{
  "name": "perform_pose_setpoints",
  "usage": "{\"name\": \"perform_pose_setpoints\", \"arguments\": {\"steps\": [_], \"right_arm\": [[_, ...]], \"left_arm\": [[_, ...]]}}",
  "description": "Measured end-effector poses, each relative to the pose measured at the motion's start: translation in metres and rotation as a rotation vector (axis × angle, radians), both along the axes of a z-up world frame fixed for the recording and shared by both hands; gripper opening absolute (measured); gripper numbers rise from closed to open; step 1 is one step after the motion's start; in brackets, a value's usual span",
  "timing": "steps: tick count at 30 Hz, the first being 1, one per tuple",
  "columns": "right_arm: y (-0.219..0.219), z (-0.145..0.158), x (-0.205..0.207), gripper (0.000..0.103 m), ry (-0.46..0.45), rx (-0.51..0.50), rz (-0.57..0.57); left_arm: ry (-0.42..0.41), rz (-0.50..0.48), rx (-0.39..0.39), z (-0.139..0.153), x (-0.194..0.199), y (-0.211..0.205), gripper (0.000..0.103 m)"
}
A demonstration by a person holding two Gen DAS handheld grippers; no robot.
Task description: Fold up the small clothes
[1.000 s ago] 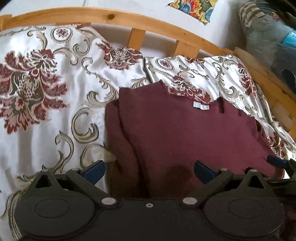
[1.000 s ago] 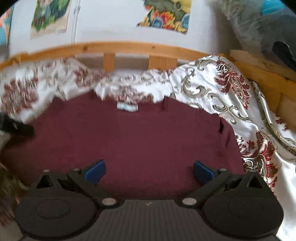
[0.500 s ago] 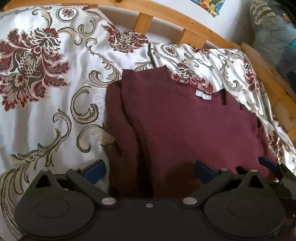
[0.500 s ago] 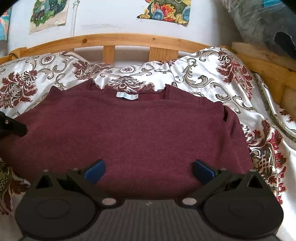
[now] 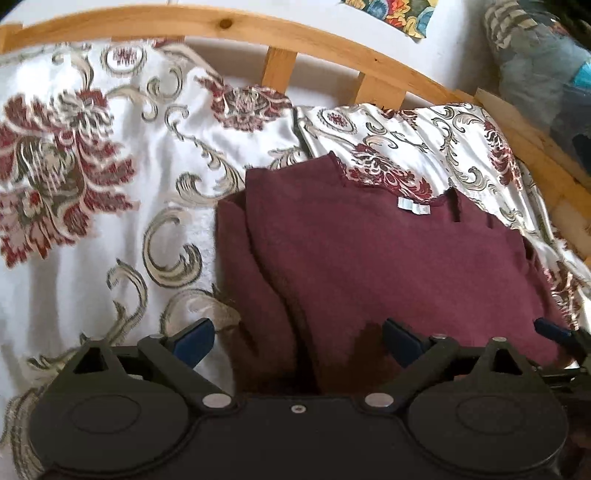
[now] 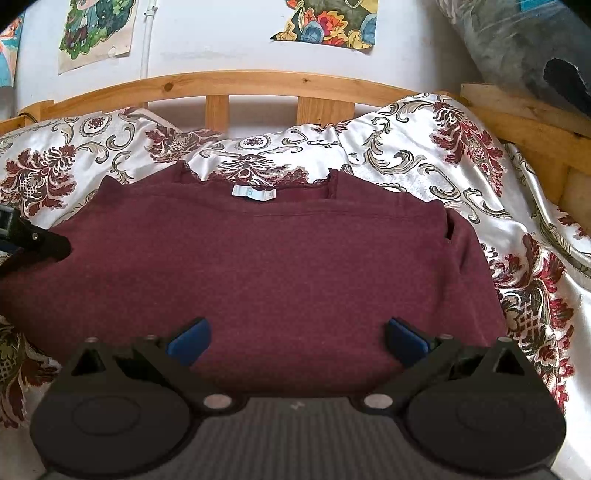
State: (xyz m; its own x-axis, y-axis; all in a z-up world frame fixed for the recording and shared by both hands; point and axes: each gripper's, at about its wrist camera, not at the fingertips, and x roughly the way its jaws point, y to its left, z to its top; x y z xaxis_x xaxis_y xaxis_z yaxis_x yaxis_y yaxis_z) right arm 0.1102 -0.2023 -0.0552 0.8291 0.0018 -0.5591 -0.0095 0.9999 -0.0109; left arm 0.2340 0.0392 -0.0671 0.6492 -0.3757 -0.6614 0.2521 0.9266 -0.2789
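Note:
A maroon sweater (image 6: pixel 280 266) lies flat on the floral bedspread (image 6: pixel 424 173), neck label toward the headboard, sleeves folded in along both sides. In the left wrist view the sweater (image 5: pixel 388 266) fills the right half, with a folded sleeve along its left edge. My left gripper (image 5: pixel 295 339) is open and empty above the sweater's near left edge. My right gripper (image 6: pixel 295 338) is open and empty above the sweater's near hem. The left gripper's finger also shows at the left edge of the right wrist view (image 6: pixel 40 243).
A wooden slatted headboard (image 6: pixel 258 85) runs behind the bed, with posters (image 6: pixel 328 22) on the white wall. A wooden side rail (image 5: pixel 535 147) and grey bedding bundle (image 6: pixel 524 48) stand at the right. Bare bedspread (image 5: pixel 92 221) lies left of the sweater.
Both grippers stay open and empty. The left wrist view dipped toward the bedspread half a second ago and has risen back. The right wrist view has pulled back slightly. The sweater has not moved.

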Motion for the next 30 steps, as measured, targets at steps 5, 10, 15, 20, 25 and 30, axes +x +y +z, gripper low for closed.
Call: {"name": "perform_pose_setpoints", "arguments": {"steps": [5,10,15,20,25,30], "right_arm": [[0.0002,0.0000,0.0000,0.103,0.000,-0.001,0.000],[0.0003,0.0000,-0.0002,0.103,0.000,0.000,0.000],[0.0006,-0.0004,-0.0005,0.103,0.000,-0.001,0.000],[-0.0007,0.0007,-0.0015,0.103,-0.008,0.006,0.001],[-0.0012,0.0009,-0.0015,0.103,-0.011,0.013,0.001],[-0.0005,0.0004,-0.0024,0.103,-0.012,0.016,0.000]], "left_arm": [[0.043,-0.005,-0.034,-0.0018,0.0034,0.0021,0.095],[0.058,-0.006,-0.031,-0.0019,0.0033,0.0012,0.094],[0.059,-0.008,-0.021,-0.0016,0.0039,0.0005,0.083],[0.073,0.033,-0.024,0.0014,0.0036,0.0029,0.072],[0.093,0.046,-0.022,0.0004,0.0028,0.0038,0.060],[0.121,0.075,-0.023,0.0012,0.0054,0.0064,0.042]]}}
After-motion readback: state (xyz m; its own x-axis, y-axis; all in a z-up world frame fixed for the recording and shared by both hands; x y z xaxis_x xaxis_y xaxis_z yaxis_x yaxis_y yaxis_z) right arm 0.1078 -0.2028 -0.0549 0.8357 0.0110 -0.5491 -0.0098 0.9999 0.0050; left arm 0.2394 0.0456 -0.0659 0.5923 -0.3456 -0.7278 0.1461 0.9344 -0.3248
